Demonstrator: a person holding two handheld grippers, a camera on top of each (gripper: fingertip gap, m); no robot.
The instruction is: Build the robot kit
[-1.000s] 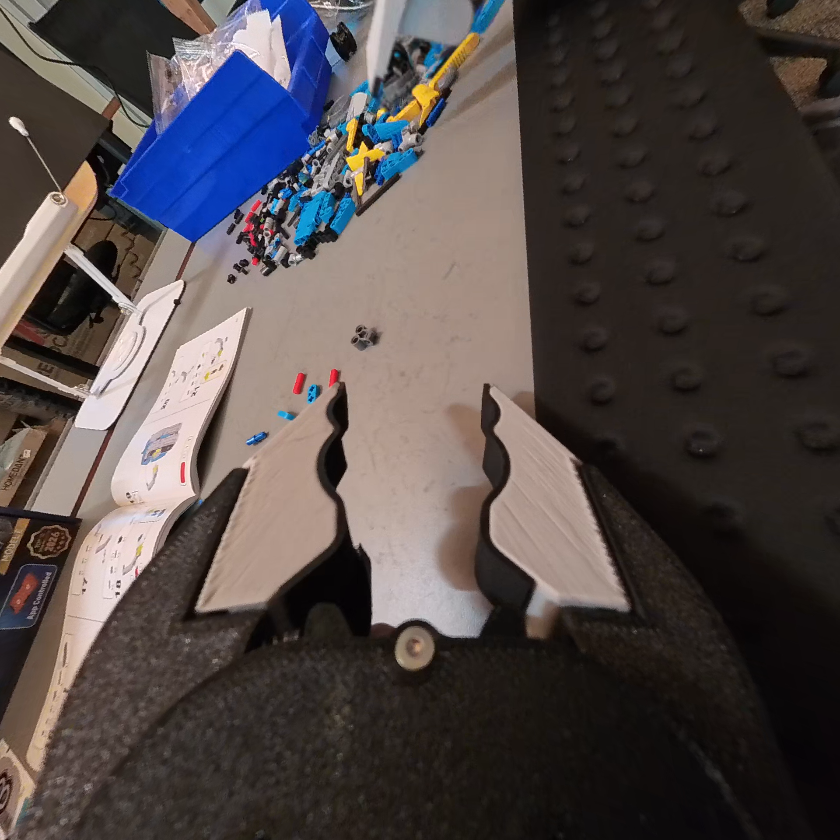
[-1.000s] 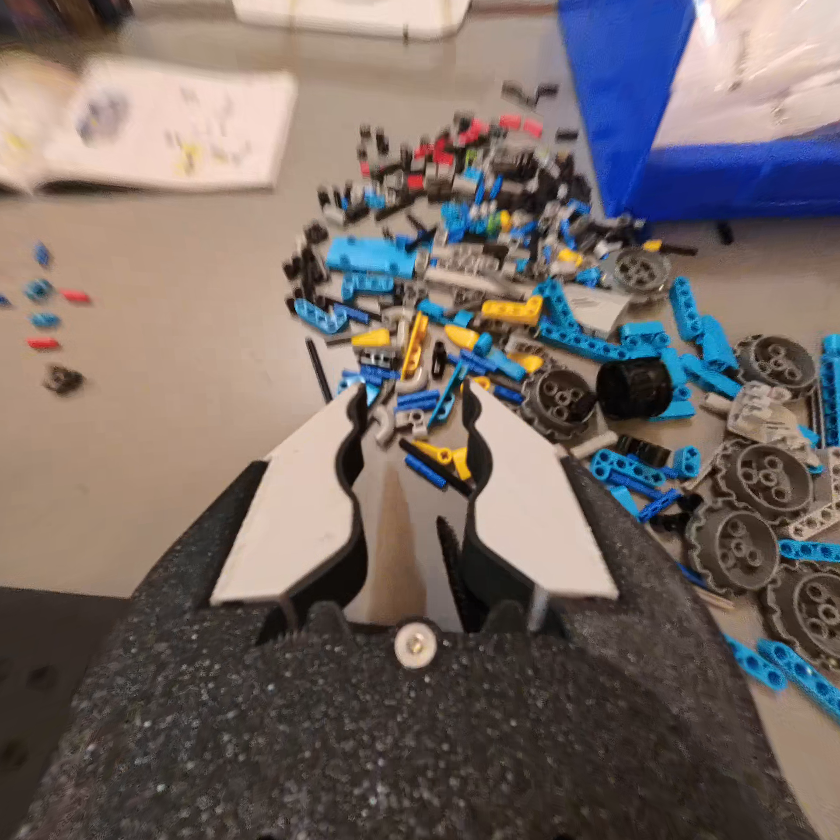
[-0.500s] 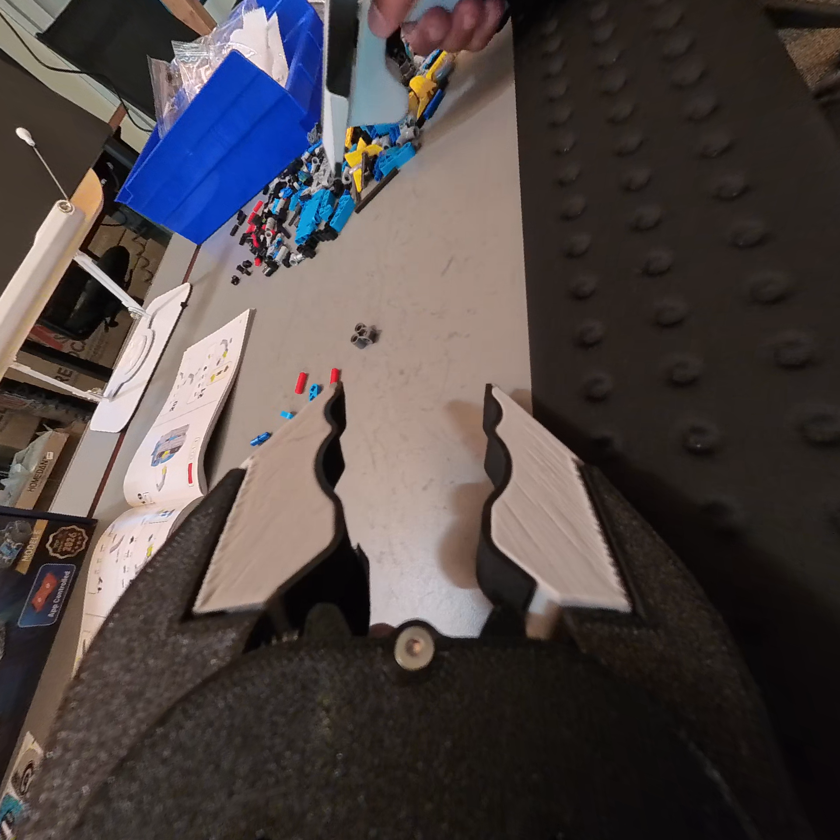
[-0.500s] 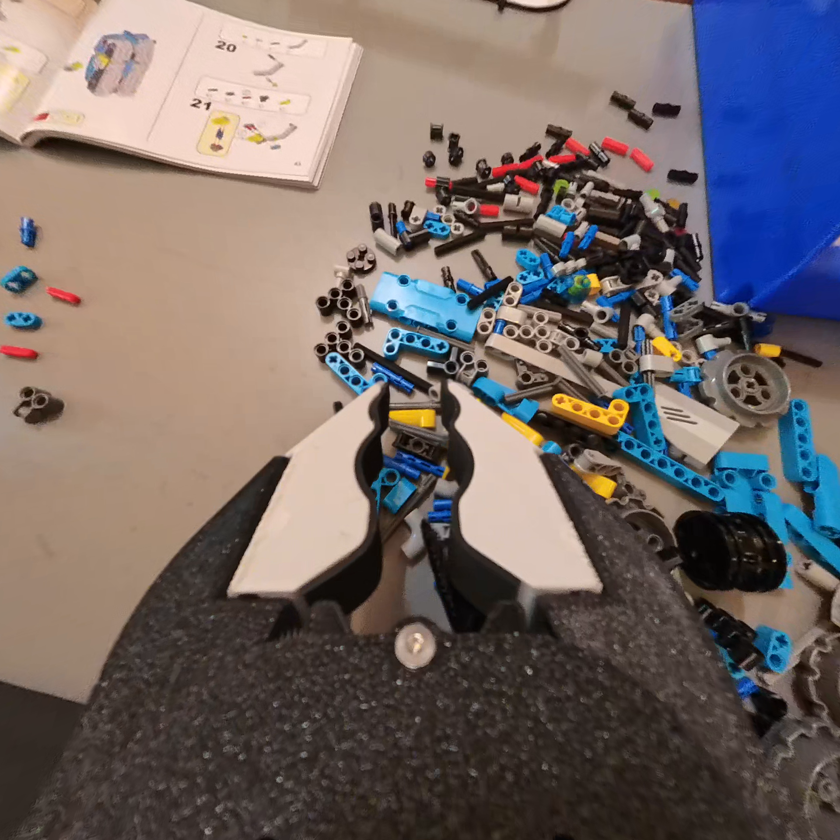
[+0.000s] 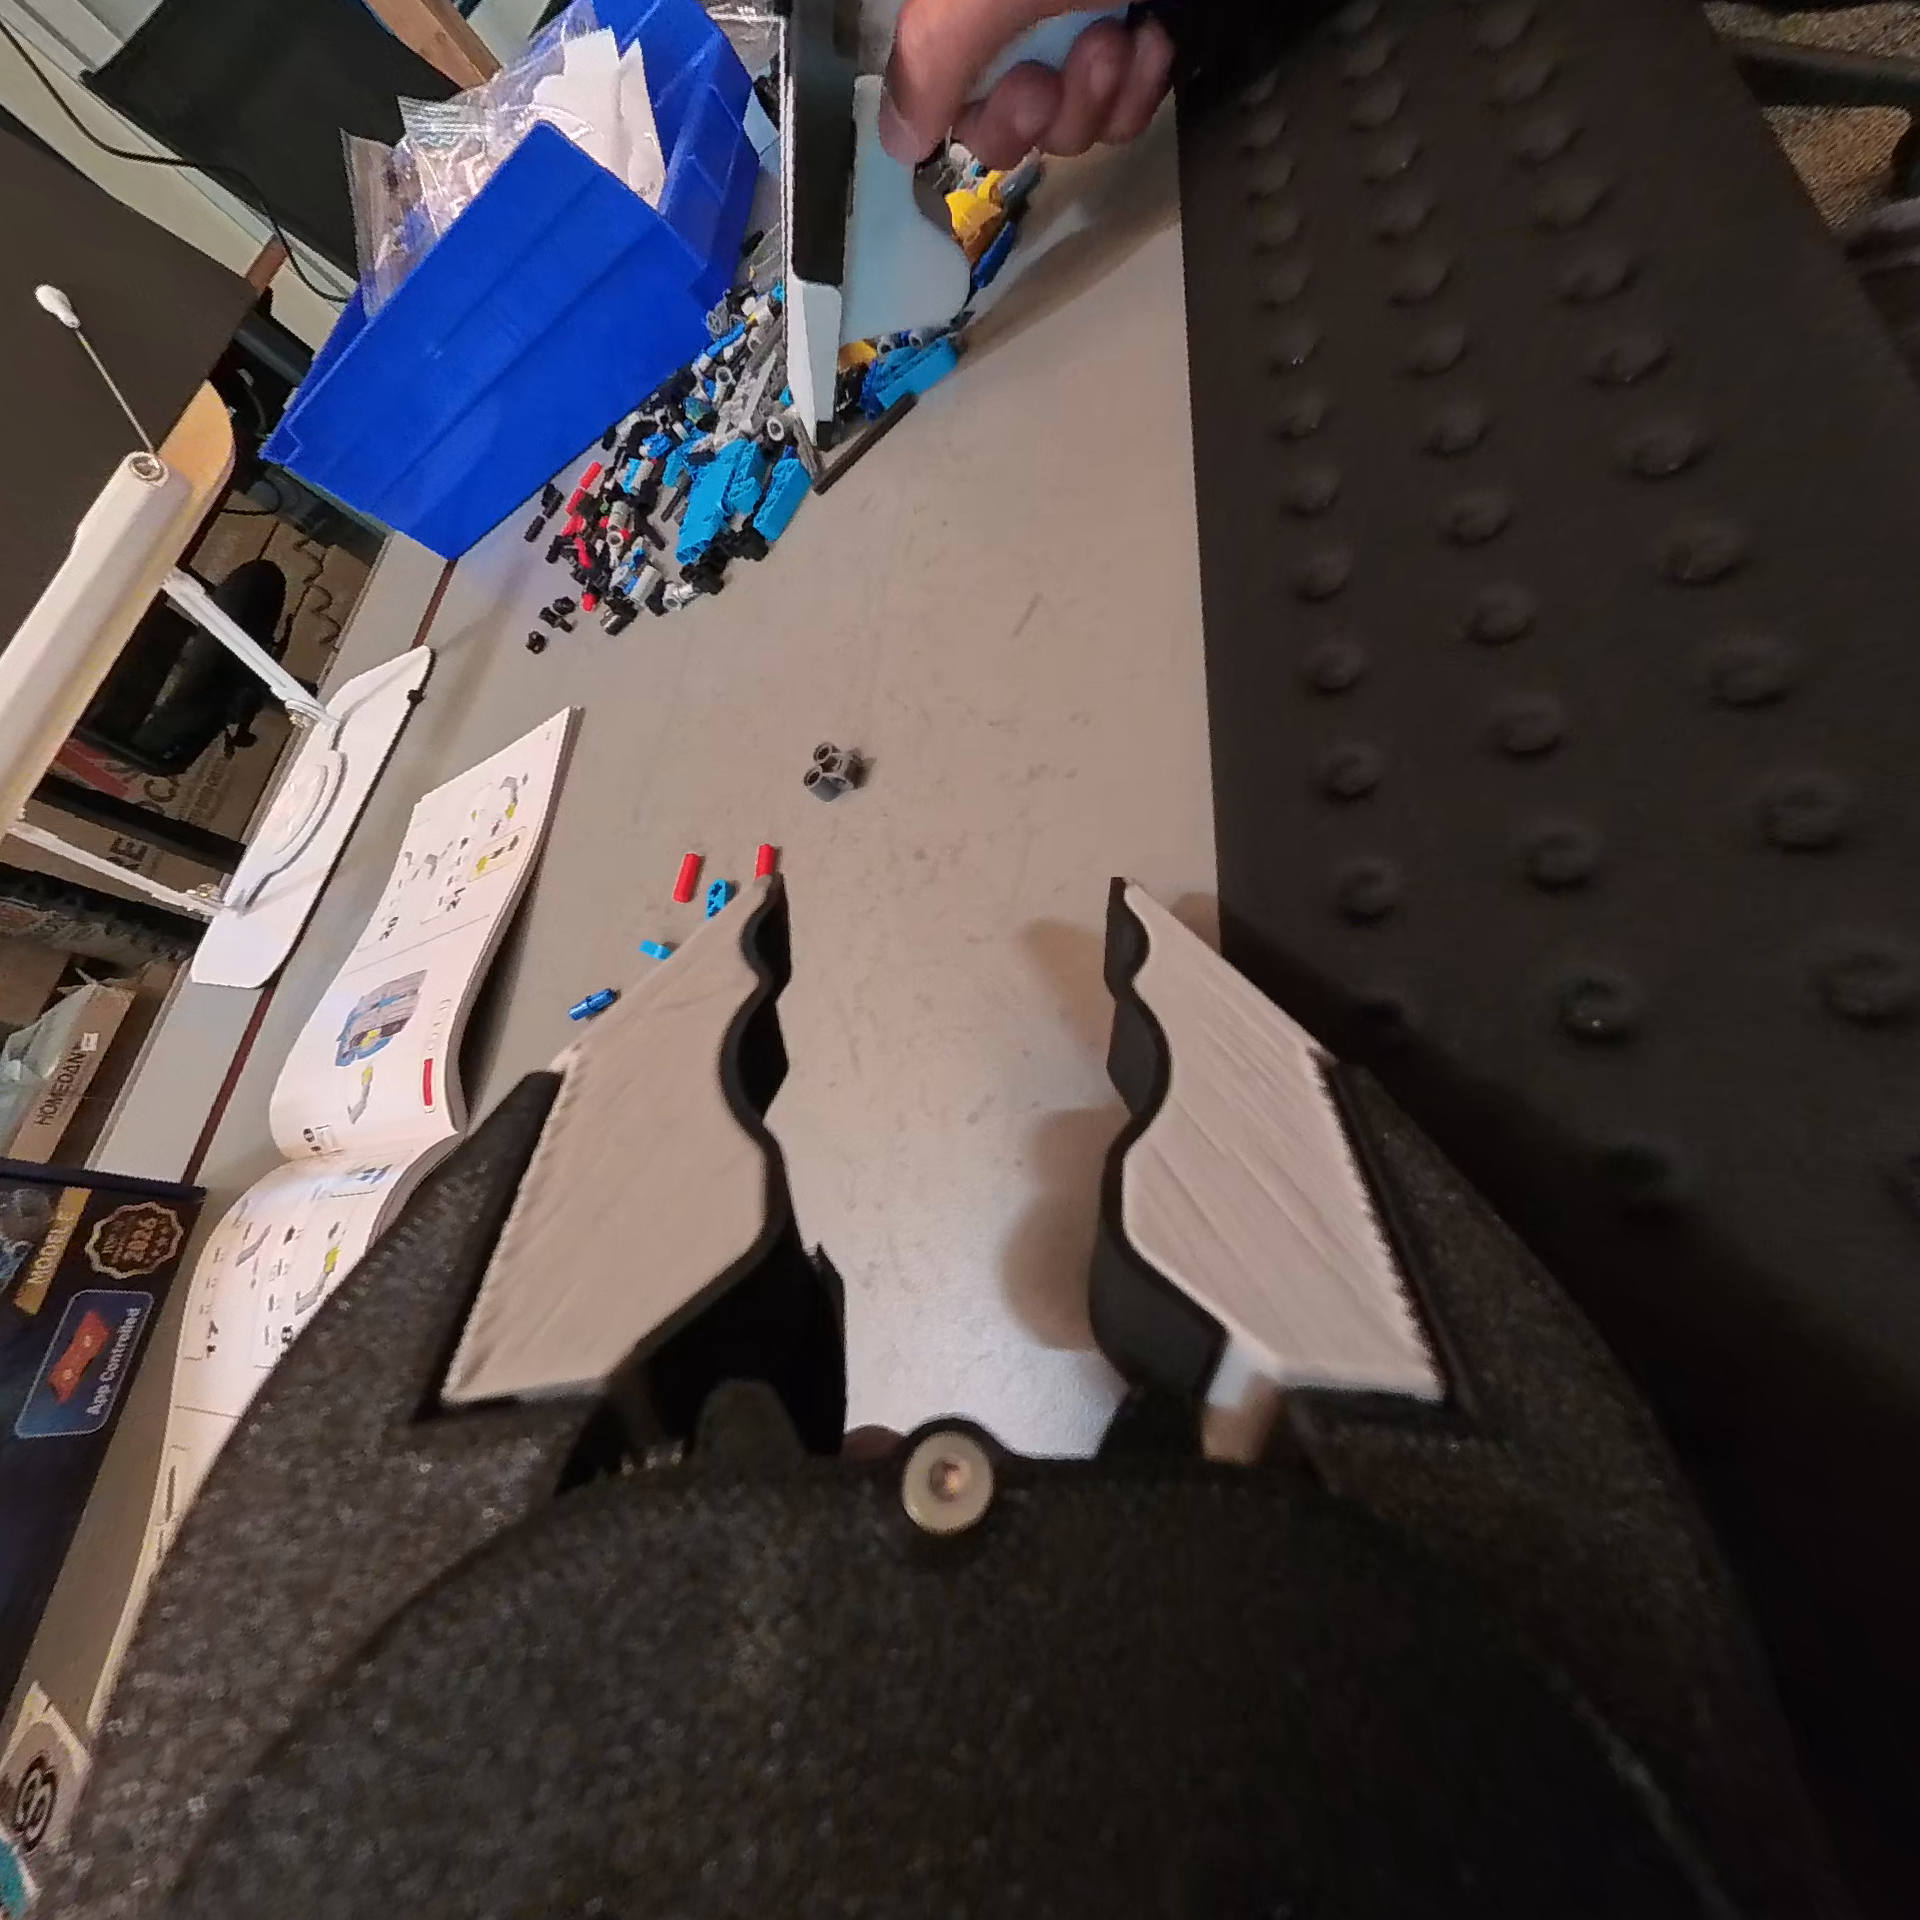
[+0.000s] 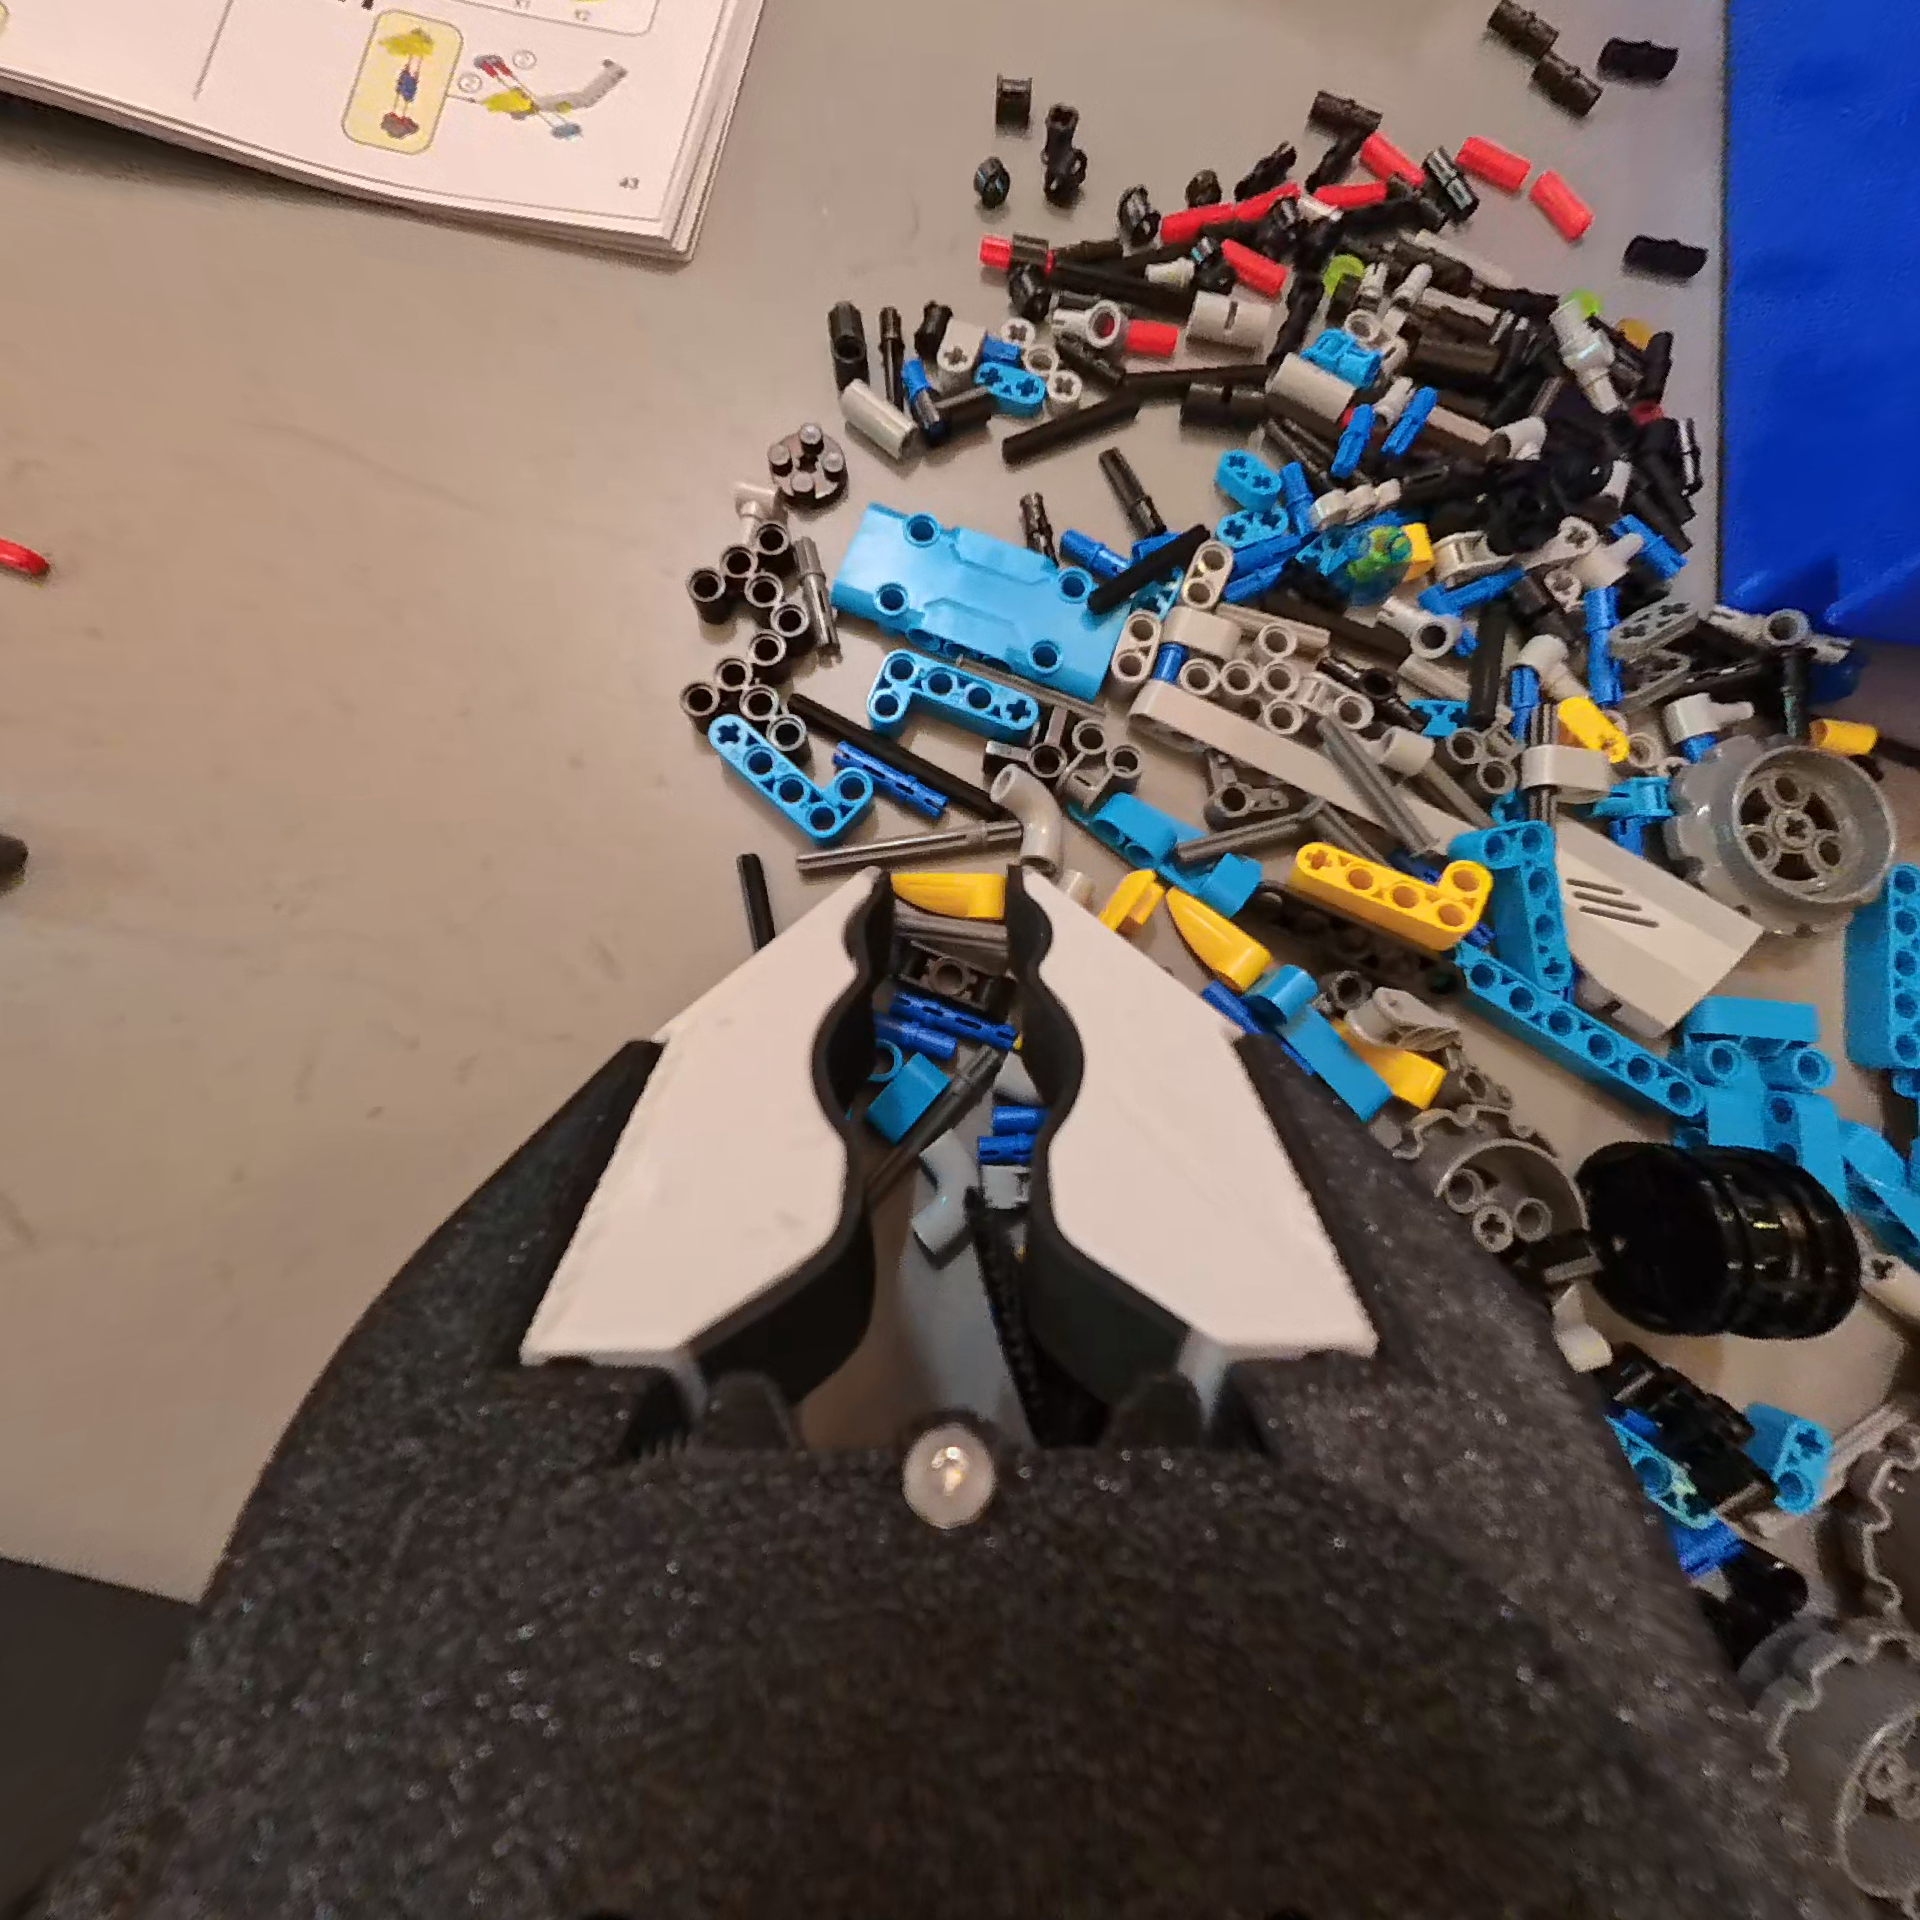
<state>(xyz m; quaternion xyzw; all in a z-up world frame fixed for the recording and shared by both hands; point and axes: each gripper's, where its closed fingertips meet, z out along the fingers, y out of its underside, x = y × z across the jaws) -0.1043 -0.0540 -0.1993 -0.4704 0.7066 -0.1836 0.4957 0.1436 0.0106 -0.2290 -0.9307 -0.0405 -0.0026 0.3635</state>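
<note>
My left gripper (image 5: pixel 945 888) is open and empty, low over the bare grey table (image 5: pixel 935 644). A small dark grey piece (image 5: pixel 834 774) and a few red and blue pins (image 5: pixel 687 875) lie just ahead of it. My right gripper (image 6: pixel 956 883) is down in a pile of building pieces (image 6: pixel 1299 644), its jaws a narrow gap apart. A yellow wedge piece (image 6: pixel 945 898) lies between its tips; black, grey and blue pieces show farther in. I cannot tell if any is pinched. It also shows far off in the left wrist view (image 5: pixel 821 312), held by a hand (image 5: pixel 997 94).
A blue bin (image 6: pixel 1818 312) stands right of the pile and also shows in the left wrist view (image 5: pixel 499 343). An open instruction booklet (image 5: pixel 436 935) lies to the left. A black studded mat (image 5: pixel 1558 623) runs along the table's right. A black tyre (image 6: pixel 1714 1236) and a grey wheel (image 6: pixel 1787 826) lie in the pile. Some 25 centimeters of space lies between my two pairs of fingers.
My right gripper has come down and forward into the pile, and its jaws have narrowed. The left gripper has barely moved and stays open.
</note>
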